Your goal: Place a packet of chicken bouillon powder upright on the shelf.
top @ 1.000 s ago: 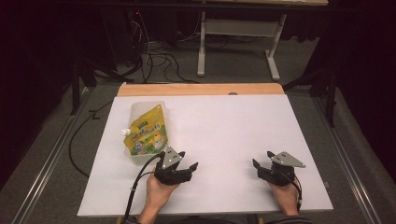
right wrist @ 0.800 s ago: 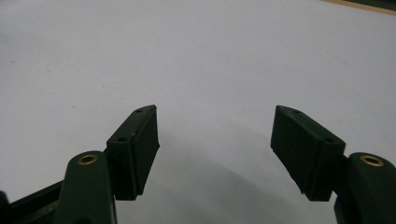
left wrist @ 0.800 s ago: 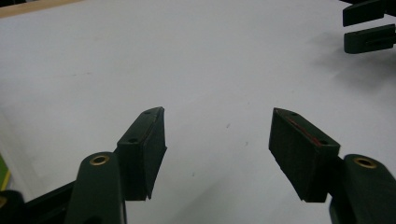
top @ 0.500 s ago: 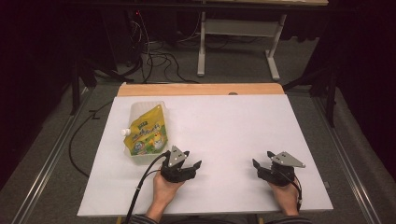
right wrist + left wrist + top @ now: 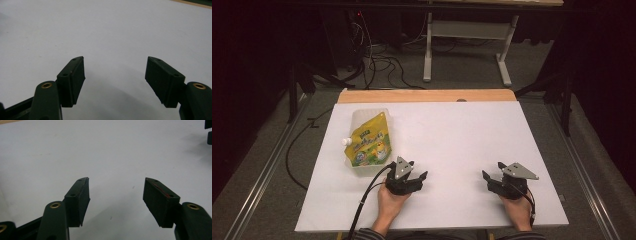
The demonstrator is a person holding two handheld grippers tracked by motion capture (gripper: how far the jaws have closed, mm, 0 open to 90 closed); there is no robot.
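Nearest, both hands low at the table's [image 5: 447,125] front edge. Left gripper [image 5: 418,176] spread wide, nothing between the jaws; right gripper [image 5: 492,175] just as wide, also empty. Further out, left of centre, a yellow-green spout pouch [image 5: 367,142] lying flat, cap [image 5: 345,142] toward the left edge. Likely trouble: slick, floppy film sliding away or buckling under a one-sided pinch; cable [image 5: 364,202] snagging the pouch's corner.

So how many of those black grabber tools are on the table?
2. The left tool is in the person's left hand near the table's front, just right of the yellow pouch. The right tool is in the right hand, farther right. Both are open.
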